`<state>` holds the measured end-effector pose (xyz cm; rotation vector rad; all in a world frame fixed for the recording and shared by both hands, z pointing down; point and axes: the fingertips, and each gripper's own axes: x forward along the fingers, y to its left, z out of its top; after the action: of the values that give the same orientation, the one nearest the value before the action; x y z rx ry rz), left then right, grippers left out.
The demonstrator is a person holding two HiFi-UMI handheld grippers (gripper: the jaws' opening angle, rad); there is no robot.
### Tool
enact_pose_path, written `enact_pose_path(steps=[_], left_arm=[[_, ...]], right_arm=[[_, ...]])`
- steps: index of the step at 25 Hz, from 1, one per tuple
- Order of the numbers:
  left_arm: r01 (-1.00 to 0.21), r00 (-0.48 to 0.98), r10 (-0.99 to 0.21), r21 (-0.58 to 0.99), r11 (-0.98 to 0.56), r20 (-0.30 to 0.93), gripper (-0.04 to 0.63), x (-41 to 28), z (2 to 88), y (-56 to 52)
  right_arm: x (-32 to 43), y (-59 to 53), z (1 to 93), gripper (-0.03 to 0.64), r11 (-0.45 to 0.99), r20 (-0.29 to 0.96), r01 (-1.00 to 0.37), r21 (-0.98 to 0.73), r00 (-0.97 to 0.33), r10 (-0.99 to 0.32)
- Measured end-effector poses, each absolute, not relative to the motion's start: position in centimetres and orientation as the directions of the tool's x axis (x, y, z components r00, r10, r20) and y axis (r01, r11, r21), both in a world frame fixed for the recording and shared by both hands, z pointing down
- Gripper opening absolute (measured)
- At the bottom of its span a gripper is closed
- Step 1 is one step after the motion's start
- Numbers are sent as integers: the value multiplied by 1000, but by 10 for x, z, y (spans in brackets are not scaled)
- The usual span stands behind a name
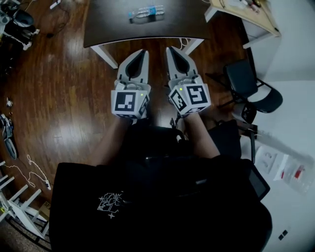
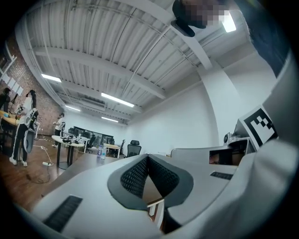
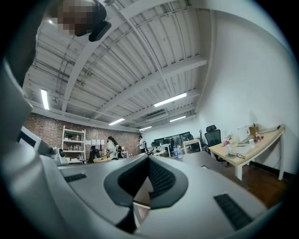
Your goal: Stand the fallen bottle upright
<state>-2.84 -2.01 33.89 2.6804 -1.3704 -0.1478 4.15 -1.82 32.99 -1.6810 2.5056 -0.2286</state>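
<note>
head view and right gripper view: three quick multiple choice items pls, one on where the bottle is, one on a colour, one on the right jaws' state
1. Where is the bottle?
A on the floor
B on the table
C on the chair

2. What colour is the bottle's label?
A blue
B red
C yellow

3. How is the right gripper?
A wide open
B shut on the bottle
C shut, empty

Answers:
1 B, it rests on the dark top.
2 A, a blue band shows round it.
3 C, its jaws meet with nothing between them.
</note>
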Motion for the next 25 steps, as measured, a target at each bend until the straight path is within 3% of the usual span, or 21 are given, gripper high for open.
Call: enact_pose_path(steps=[12, 25], left_arm=[[-768, 621, -782, 164, -619, -41, 0, -43, 343, -89], [-820, 555, -831, 149, -552, -26, 0, -19, 350, -179]], right_arm=[[33, -90, 332, 21, 331, -2, -928, -173, -335, -942], [52, -182, 344, 21, 423, -7, -889, -175, -428, -904]])
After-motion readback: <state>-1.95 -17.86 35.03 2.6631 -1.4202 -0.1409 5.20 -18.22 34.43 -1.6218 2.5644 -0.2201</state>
